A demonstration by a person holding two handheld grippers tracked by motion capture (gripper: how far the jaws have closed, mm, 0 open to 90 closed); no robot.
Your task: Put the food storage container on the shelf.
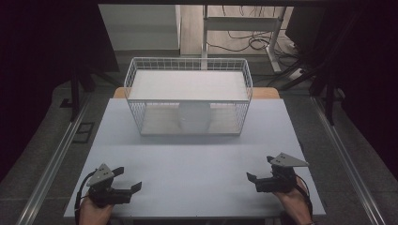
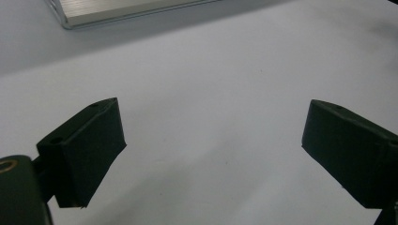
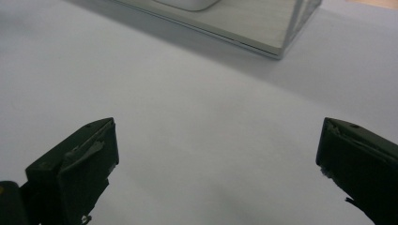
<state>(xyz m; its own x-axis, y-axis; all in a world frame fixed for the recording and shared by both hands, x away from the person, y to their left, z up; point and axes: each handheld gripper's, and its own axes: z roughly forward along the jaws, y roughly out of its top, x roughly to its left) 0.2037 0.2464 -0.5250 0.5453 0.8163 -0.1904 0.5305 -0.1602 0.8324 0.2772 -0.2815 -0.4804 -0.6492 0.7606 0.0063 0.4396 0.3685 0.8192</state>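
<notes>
A white wire basket (image 1: 187, 96) is being shown in the upper middle of the high view, turned on its side so that its open face is directed toward the lower edge of the frame. A pale rounded object (image 1: 194, 117), which cannot be identified further, is being held inside it, on the lower wall, near the middle. The basket is being carried by a pale grey table (image 1: 197, 164), toward the far edge.

In the lower left of the high view, the left gripper (image 1: 128, 180) is being held by a hand (image 1: 94, 211) just above the near edge of the table, with its jaws being kept wide apart and nothing between them. In the lower right, the right gripper (image 1: 258, 169) is being held the same way by the other hand (image 1: 295, 201), jaws spread wide and empty. Both are being kept well apart from the basket.

In the left gripper view, the bare table surface (image 2: 211, 108) is being seen between the jaws, with a corner of the basket's base (image 2: 117, 9) at the upper left. In the right gripper view, the basket's base (image 3: 253, 23) and the underside of the rounded object (image 3: 187, 3) are being seen at the top.
</notes>
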